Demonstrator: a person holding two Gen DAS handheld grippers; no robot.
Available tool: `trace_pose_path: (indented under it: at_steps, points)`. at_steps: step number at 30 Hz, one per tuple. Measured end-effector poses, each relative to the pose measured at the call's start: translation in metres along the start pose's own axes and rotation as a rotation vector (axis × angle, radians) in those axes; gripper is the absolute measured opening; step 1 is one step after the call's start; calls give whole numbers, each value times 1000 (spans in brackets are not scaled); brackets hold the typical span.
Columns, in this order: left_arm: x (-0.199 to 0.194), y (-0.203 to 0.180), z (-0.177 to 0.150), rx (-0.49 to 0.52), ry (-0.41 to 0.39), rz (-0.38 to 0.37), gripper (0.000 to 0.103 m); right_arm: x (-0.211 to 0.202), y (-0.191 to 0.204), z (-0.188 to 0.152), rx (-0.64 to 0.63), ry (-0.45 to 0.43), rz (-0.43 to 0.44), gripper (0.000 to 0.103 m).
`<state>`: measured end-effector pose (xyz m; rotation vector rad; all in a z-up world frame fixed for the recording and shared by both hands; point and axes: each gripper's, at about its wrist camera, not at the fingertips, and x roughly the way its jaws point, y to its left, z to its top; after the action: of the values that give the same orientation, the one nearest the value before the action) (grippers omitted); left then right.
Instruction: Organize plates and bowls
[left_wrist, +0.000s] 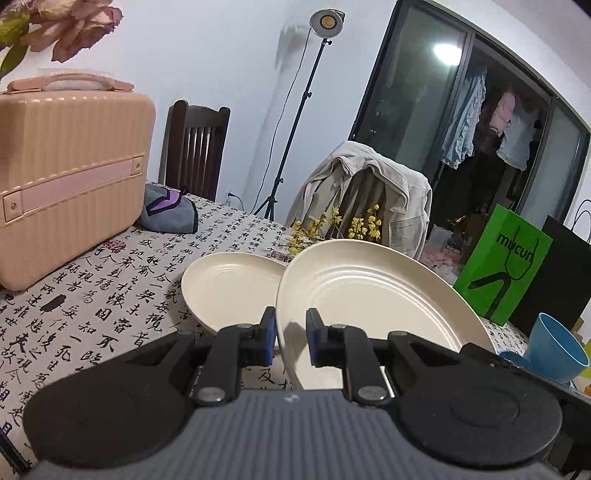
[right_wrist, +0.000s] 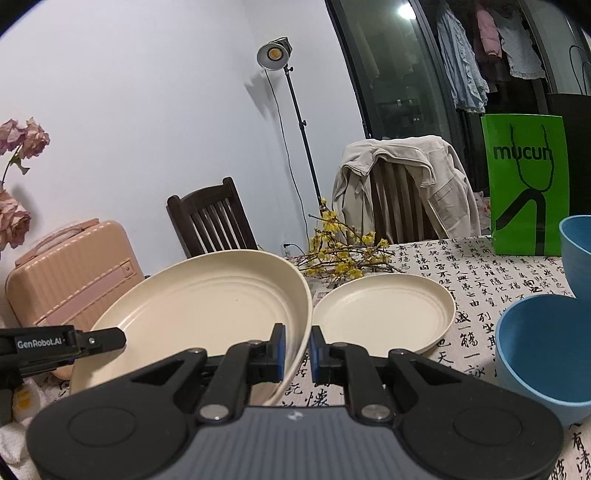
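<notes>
A large cream plate (left_wrist: 373, 295) is held tilted above the table between both grippers. My left gripper (left_wrist: 291, 338) straddles its near rim, jaws narrowly apart around the edge. My right gripper (right_wrist: 297, 345) straddles the opposite rim of the same plate (right_wrist: 207, 306), jaws close around it. A smaller cream plate (left_wrist: 232, 284) lies flat on the tablecloth just beyond; it also shows in the right wrist view (right_wrist: 384, 314). Two blue bowls (right_wrist: 546, 350) stand at the right, one also in the left wrist view (left_wrist: 557, 347).
A pink case (left_wrist: 70, 181) stands at the left. Yellow flower twigs (right_wrist: 340, 251), a green paper bag (right_wrist: 528, 184) and a grey pouch (left_wrist: 170, 214) sit on the calligraphy tablecloth (left_wrist: 92, 295). Two chairs stand behind, one draped with a jacket (right_wrist: 406, 184).
</notes>
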<state>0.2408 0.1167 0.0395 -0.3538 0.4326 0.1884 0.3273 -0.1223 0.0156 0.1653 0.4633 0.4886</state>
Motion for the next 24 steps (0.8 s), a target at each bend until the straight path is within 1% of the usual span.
trace_pose_path:
  at_steps: [24]
  points:
    - [-41, -21, -26, 41, -43, -42, 17, -58, -6, -16, -14, -52, -21, 13]
